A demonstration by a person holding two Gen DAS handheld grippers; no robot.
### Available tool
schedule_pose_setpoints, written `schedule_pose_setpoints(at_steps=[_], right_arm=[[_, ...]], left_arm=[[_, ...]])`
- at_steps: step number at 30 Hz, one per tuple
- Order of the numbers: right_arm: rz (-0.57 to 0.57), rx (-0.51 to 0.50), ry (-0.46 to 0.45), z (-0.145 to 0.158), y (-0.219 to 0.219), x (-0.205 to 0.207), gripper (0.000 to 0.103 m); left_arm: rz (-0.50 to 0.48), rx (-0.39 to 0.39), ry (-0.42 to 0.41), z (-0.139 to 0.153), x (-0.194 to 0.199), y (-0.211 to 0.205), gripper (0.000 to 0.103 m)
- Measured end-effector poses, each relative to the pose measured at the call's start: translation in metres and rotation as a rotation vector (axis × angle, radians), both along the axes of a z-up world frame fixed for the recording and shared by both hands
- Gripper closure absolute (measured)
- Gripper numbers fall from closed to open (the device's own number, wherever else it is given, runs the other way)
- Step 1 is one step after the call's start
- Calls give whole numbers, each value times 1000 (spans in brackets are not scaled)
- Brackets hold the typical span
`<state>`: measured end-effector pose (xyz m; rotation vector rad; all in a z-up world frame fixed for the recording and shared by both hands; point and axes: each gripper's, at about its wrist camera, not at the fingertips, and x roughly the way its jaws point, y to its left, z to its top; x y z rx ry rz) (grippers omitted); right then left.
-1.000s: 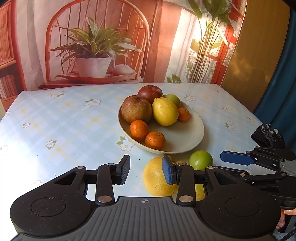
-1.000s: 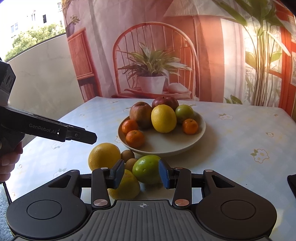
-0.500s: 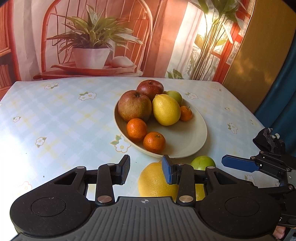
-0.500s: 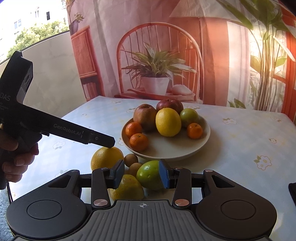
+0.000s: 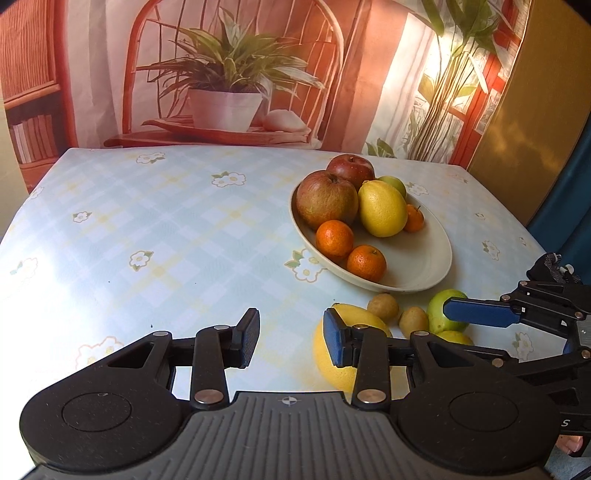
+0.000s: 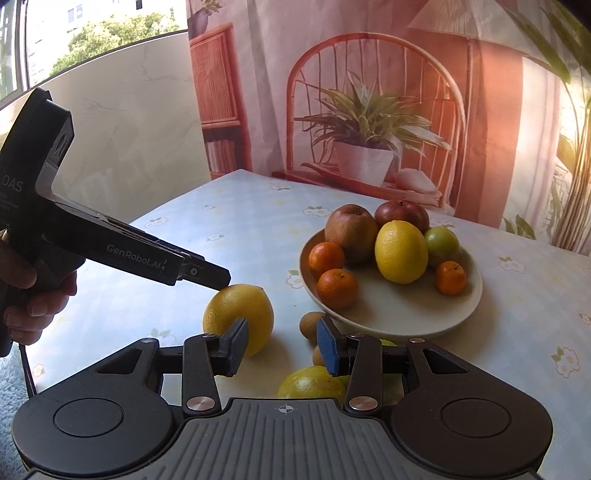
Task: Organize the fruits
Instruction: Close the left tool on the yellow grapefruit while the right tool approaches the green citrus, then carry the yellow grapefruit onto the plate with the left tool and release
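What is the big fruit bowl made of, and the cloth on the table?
The bowl looks like matte ceramic or plastic: a plain cream surface with no sharp shine, so I can't say which. The table cover looks like wipeable vinyl or oilcloth: sunlight glares off its printed flower-and-check pattern, and it lies very smooth.

A home dining corner, by the look of it. The table (image 5: 155, 229) wears a pale checked, flower-printed cloth. Behind the table hangs a printed backdrop (image 6: 369, 110) showing a rattan chair and potted plant. Left of that, a window (image 6: 92, 33) looks out on trees and buildings.
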<state>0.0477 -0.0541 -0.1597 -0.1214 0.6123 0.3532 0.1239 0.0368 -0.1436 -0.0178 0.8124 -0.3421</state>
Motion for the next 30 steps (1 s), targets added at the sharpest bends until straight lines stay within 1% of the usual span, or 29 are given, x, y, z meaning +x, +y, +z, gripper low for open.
schedule_pose_setpoints(at_steps=[3, 5, 6, 9, 11, 13, 16, 17, 20, 24, 30], right_arm=[[27, -9, 30, -4, 13, 6, 65], [42, -20, 46, -6, 20, 10, 64], [49, -32, 54, -7, 24, 12, 62], [47, -54, 74, -11, 31, 18, 60], [39, -55, 76, -11, 32, 21, 60], [32, -60, 74, -11, 33, 23, 63], [34, -72, 67, -10, 34, 25, 66], [37, -75, 67, -10, 34, 25, 66], [42, -85, 69, -10, 34, 24, 66], [43, -86, 71, -12, 34, 20, 68], [44, -75, 85, -14, 31, 12, 68]], left_arm=[[-8, 9, 37, -6, 0, 1, 64], [-23, -3, 70, -13, -2, 3, 64], [-22, -9, 73, -16, -3, 4, 64], [-4, -27, 79, -18, -3, 8, 64], [7, -49, 80, -17, -2, 12, 64], [21, -72, 80, -14, 0, 16, 64], [64, -139, 81, -8, 8, 22, 64], [79, -172, 83, -6, 12, 23, 64], [91, -230, 99, -5, 24, 20, 64], [76, -264, 140, -10, 33, 7, 64], [38, -298, 150, -12, 31, 4, 64]])
